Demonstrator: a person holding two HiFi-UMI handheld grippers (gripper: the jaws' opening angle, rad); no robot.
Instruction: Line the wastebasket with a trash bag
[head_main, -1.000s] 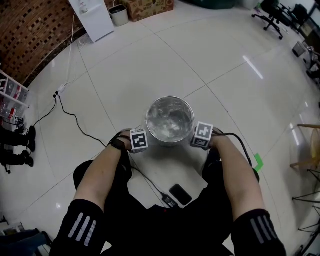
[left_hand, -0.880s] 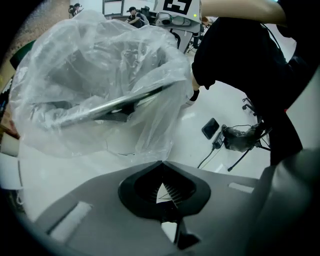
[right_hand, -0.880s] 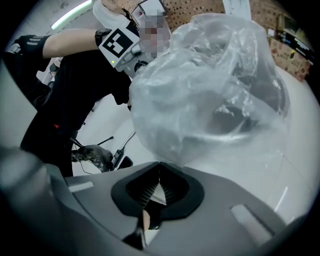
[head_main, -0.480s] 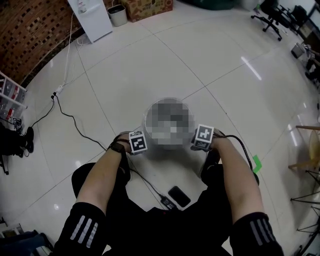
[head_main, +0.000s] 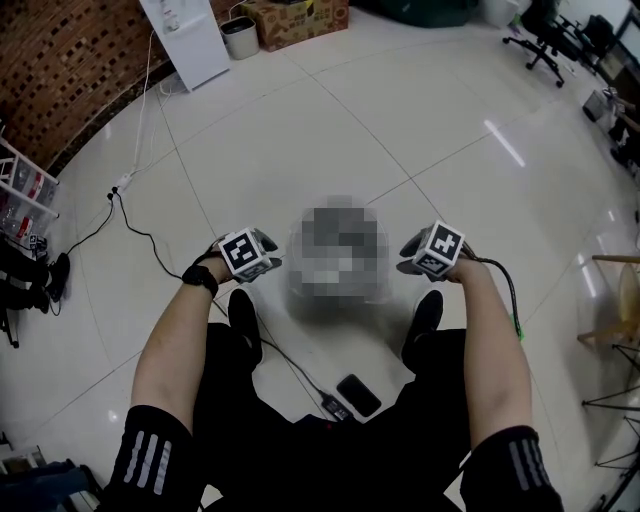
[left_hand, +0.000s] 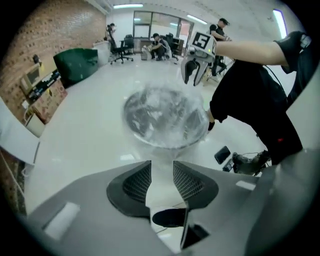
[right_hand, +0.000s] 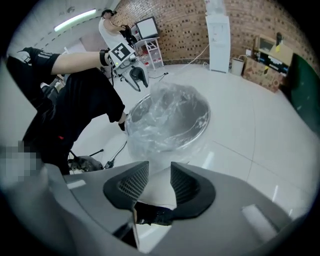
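While trash bag (left_hand: 165, 115) lines wastebasket (right_hand: 202, 122), left hand-held gripper (left_hand: 162, 170), right hand-held gripper (right_hand: 160, 175) flank it, jaws just opened, empty.

Trash bag (left_hand: 165, 112) in wastebasket (right_hand: 203, 126) on floor (head_main: 300, 130), between left tool (left_hand: 161, 182) and right tool (right_hand: 159, 182)

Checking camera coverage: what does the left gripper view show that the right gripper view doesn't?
Only the left gripper view: the right gripper and office chairs at the back. Only the right gripper view: the left gripper, a screen and a shelf rack by the brick wall. Both: the wastebasket with a clear trash bag over its rim, and that view's own jaws, apart after just opening, nothing between them.
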